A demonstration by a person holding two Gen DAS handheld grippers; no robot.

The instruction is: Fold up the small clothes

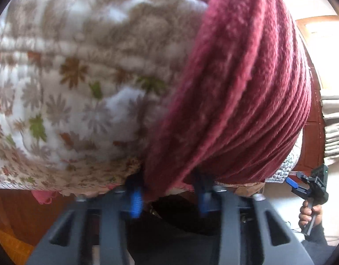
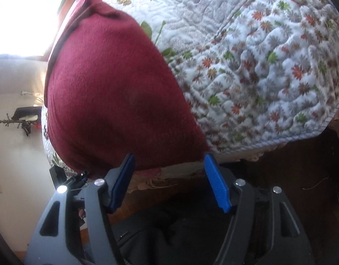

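The left gripper (image 1: 169, 196), with its blue ribbed pads, sits at the bottom middle of the left wrist view, and its jaws are partly apart with the near edge of the fuzzy dark red fleece garment (image 1: 240, 92) hanging down between them. I cannot tell if the pads are pinching the cloth or just sitting around it, because that spot is blurry. The red garment fills the right half of that view and lies on the white quilted bedspread with little orange and green flowers (image 1: 70, 77), which fills the left half. In the right wrist view, the right gripper (image 2: 169, 181) is at the bottom middle with its jaws wide apart, and the red garment's lower edge sits just above the gap, near both pads. The garment takes up the left and middle of that picture. I think both grippers are placed at the same near edge so they can lift it together and fold it away over the rest. In the lower right of the left wrist view, a hand (image 1: 310, 216) holds the handle of the other gripper.
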